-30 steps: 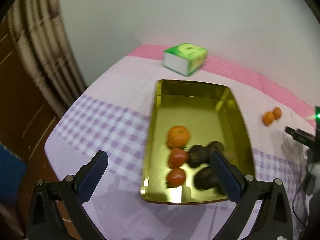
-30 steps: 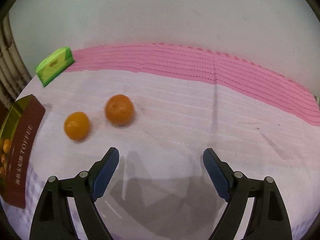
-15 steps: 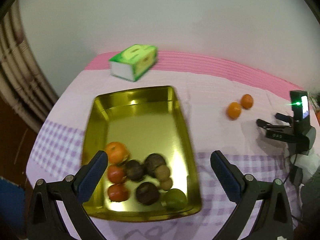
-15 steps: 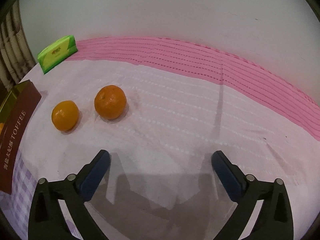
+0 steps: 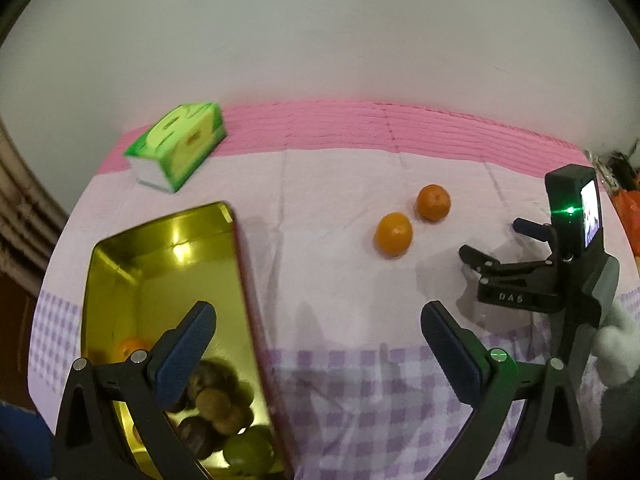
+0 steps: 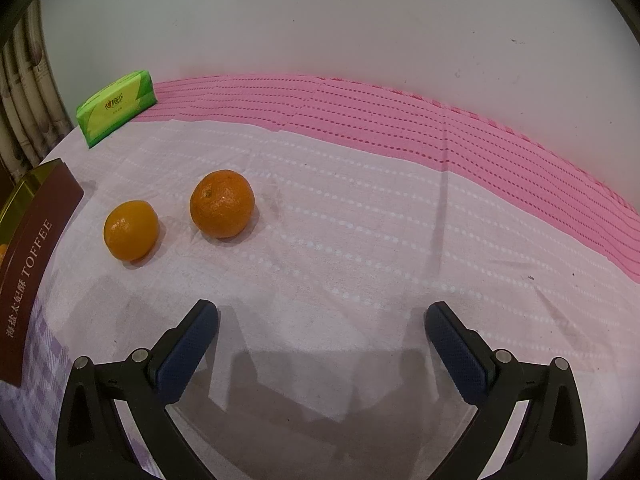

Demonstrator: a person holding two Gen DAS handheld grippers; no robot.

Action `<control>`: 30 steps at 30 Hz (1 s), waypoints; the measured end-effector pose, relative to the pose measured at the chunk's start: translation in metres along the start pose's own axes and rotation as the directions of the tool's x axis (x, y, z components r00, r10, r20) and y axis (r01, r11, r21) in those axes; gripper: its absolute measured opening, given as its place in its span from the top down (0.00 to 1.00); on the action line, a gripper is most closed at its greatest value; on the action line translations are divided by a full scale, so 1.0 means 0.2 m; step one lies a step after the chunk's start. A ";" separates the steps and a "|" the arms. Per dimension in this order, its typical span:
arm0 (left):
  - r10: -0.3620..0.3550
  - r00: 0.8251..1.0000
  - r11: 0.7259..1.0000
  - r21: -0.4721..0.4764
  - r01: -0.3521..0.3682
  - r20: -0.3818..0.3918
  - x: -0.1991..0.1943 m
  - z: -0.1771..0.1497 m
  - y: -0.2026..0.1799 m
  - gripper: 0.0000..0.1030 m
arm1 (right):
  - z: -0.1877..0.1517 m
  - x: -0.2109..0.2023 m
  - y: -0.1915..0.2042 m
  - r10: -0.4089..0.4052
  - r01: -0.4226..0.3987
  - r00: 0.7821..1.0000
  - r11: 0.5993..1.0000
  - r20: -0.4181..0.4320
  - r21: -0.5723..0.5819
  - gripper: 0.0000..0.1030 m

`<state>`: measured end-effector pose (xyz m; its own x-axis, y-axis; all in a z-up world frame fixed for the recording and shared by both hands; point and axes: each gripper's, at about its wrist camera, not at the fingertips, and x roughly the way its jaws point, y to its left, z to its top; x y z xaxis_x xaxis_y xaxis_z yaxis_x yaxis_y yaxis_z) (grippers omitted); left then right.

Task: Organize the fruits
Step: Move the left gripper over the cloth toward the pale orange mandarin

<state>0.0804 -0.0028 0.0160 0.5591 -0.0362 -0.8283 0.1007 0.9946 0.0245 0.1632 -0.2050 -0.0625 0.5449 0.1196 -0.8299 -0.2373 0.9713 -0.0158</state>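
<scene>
Oranges, two round ones (image 6: 131, 230) (image 6: 222, 204), are lying side by side on the pale pink tablecloth (image 6: 360, 240) beside the gold metal tin (image 5: 160, 264) holding fruit, ahead of the empty right claw (image 6: 322, 332), whose jaws have just been opening wide, while the left claw (image 5: 318, 338) is also gaping empty.

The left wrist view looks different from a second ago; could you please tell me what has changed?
The left tool has swung right, from over the gold tin toward the two oranges. The right tool has just been opening, nothing between its pads. Oranges, tin and tissue pack stayed put.
</scene>
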 end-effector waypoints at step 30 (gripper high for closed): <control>-0.185 0.974 0.953 0.216 0.210 -0.133 0.38 0.24 -0.24 0.41 | 0.00 0.01 0.00 -0.001 0.001 1.000 1.000 0.000 -0.001 0.00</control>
<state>0.1587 -0.0585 -0.0213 0.4165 -0.2063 -0.8854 0.3913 0.9198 -0.0302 0.1646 -0.2046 -0.0629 0.5453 0.1185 -0.8298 -0.2372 0.9713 -0.0171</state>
